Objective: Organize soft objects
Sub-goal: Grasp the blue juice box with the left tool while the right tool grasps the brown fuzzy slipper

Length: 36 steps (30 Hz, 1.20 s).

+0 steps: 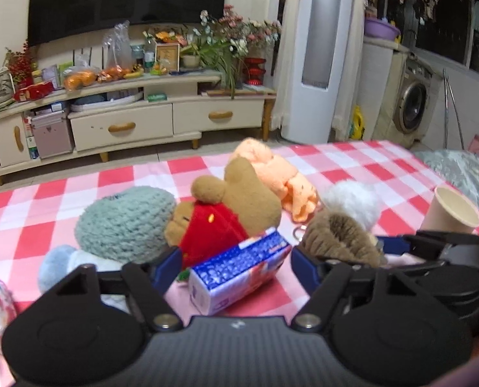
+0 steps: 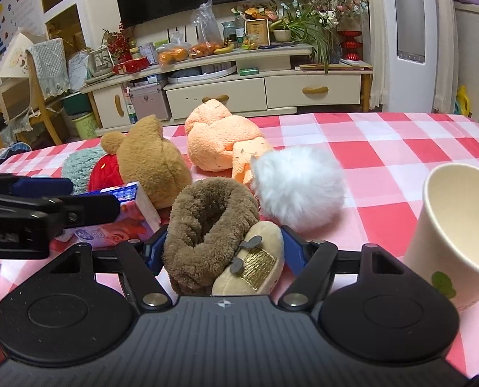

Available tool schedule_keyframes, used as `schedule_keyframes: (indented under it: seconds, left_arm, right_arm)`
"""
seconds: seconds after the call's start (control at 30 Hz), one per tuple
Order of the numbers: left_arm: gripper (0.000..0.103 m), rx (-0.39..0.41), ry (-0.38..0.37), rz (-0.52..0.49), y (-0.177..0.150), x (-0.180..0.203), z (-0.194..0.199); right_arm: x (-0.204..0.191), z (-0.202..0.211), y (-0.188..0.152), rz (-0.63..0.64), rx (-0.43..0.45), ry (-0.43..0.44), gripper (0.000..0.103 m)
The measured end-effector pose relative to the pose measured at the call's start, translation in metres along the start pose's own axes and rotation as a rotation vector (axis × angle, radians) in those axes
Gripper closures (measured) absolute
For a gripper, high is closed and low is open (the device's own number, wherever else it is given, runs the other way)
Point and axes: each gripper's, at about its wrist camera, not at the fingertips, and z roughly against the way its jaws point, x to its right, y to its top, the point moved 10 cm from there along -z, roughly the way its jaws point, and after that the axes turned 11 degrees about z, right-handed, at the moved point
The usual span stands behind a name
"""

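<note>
Left tongs (image 1: 236, 262) closing around tissue pack (image 1: 239, 271), pads not visibly pressing, right tongs (image 2: 221, 246) clamped on brown plush slipper (image 2: 213, 225), checkered table (image 2: 401, 148), white pompom (image 2: 299, 187) at one o'clock of slipper.

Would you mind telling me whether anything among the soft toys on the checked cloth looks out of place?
Yes: a stiff blue tissue box lies tilted among the plush toys, between the left gripper fingers, and a paper cup stands at the right; neither is soft.
</note>
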Motion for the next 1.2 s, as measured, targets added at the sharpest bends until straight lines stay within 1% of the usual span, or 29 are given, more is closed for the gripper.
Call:
schedule_keyframes:
  seconds: [0.07,0.13,0.23,0.27,0.3,0.33,0.47,0.5,0.57,0.67,0.8,0.97,1.03,1.1,1.2]
  left_arm:
    - [0.041,-0.026,0.004,-0.008,-0.005,0.0,-0.006]
    - [0.042,-0.031,0.011,-0.013,-0.006,-0.002,-0.008]
    - [0.045,-0.03,0.011,-0.025,-0.007,-0.003,-0.009]
    - [0.046,-0.031,0.015,-0.034,-0.007,-0.003,-0.01]
    - [0.048,-0.034,0.02,-0.046,-0.007,-0.003,-0.01]
    - [0.049,-0.034,0.024,-0.055,-0.007,-0.002,-0.01]
    - [0.06,-0.038,0.038,-0.093,-0.01,0.002,-0.007]
    - [0.063,-0.045,0.038,-0.11,-0.012,0.004,-0.005]
    - [0.067,-0.06,0.026,-0.139,-0.016,0.009,-0.002]
    - [0.067,-0.088,0.018,-0.165,-0.021,0.014,-0.002]
    - [0.066,-0.073,0.05,-0.185,-0.02,0.014,-0.01]
    - [0.066,-0.077,0.052,-0.233,-0.023,0.019,-0.02]
    - [0.067,-0.079,0.052,-0.23,-0.023,0.02,-0.022]
    - [0.075,-0.078,0.041,-0.224,-0.023,0.022,-0.022]
    - [0.078,-0.078,0.051,-0.227,-0.025,0.024,-0.02]
  right_arm:
    - [-0.001,0.0,0.0,0.0,-0.001,0.002,0.016]
    - [-0.001,-0.001,-0.001,0.003,-0.002,-0.003,0.016]
    - [-0.001,-0.003,-0.002,-0.01,-0.007,0.002,0.009]
    - [-0.001,-0.003,-0.002,-0.01,-0.009,0.0,0.002]
    - [0.0,-0.004,-0.002,-0.009,-0.009,-0.008,0.001]
    - [0.0,-0.004,-0.002,-0.009,-0.01,-0.018,0.002]
    - [0.001,-0.004,-0.002,-0.032,-0.002,-0.006,0.002]
    - [0.0,-0.004,-0.002,-0.03,-0.001,-0.008,0.001]
    - [-0.001,-0.004,-0.002,-0.025,0.003,-0.014,0.001]
    - [0.0,-0.002,-0.001,-0.02,0.011,-0.022,0.001]
    - [0.005,-0.004,-0.003,-0.028,-0.002,-0.037,0.0]
    - [0.011,-0.004,-0.003,-0.071,0.0,-0.036,0.0]
    - [0.012,-0.005,-0.004,-0.096,-0.004,-0.029,0.0]
    - [0.013,-0.007,-0.005,-0.116,-0.003,-0.021,0.0]
    - [0.011,-0.007,-0.005,-0.114,0.003,-0.024,0.002]
